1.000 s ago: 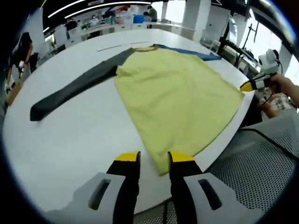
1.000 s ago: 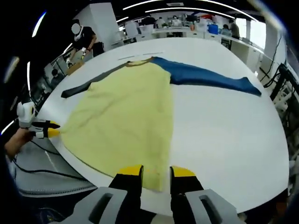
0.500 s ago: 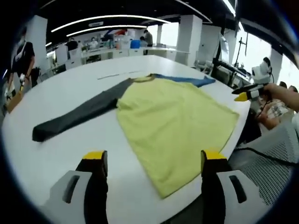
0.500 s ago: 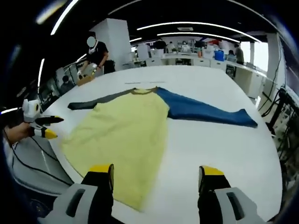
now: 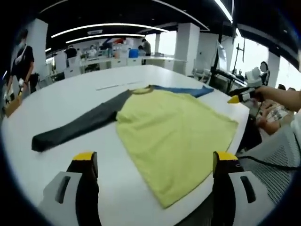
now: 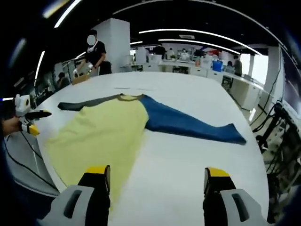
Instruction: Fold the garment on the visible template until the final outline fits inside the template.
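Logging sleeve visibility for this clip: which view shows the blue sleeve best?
The right gripper view: the blue sleeve lies fully visible, spread flat from collar to cuff on the white table. The left gripper view catches just a short blue strip beyond the yellow body.

— What do the tools look like up close?
— The left gripper (image 5: 154,162) has two black jaws capped with yellow tips, set in pale grey housings with slotted holes. The right gripper (image 6: 157,175) is built the same.
— And from a distance?
— Each carries a white box, with yellow tips out front on black jaws.
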